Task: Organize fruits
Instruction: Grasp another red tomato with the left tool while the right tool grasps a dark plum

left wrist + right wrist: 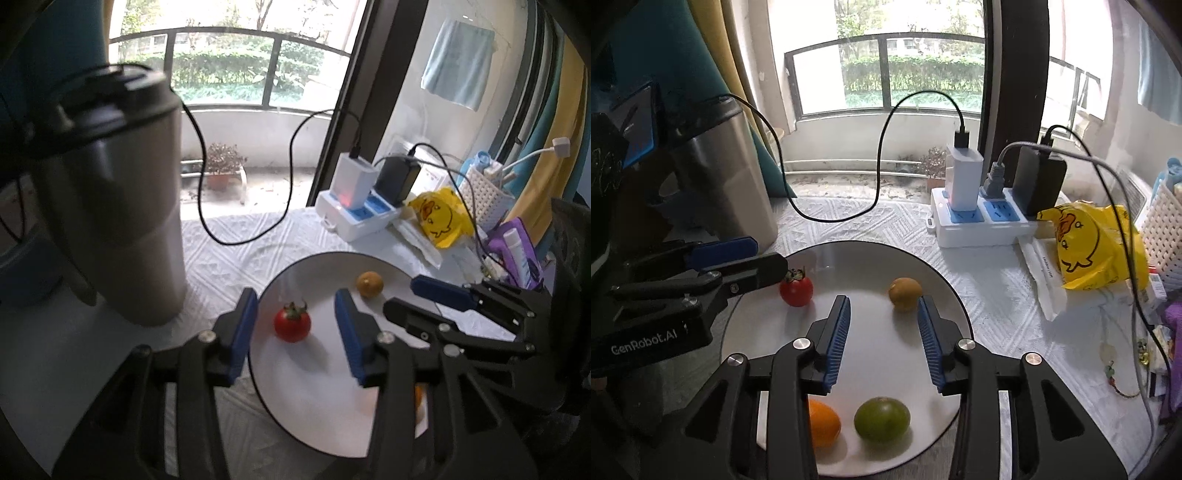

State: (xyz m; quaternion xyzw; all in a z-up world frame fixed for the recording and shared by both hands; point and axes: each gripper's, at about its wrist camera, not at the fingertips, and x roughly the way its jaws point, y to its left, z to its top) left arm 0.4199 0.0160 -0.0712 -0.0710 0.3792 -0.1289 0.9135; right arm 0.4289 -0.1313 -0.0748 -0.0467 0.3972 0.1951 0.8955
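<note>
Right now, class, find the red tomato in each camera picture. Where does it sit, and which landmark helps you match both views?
Left wrist view: the red tomato lies on the white plate, between the open fingers of the left claw.
Right wrist view: the tomato lies at the plate's far left, beside the left claw's tip.
Shared landmark: the white power strip.

Bright window (908, 70) backlight; blurred, fisheye-warped dark edges.

Both tongs (295, 325) (882, 325) agape, empty.
</note>
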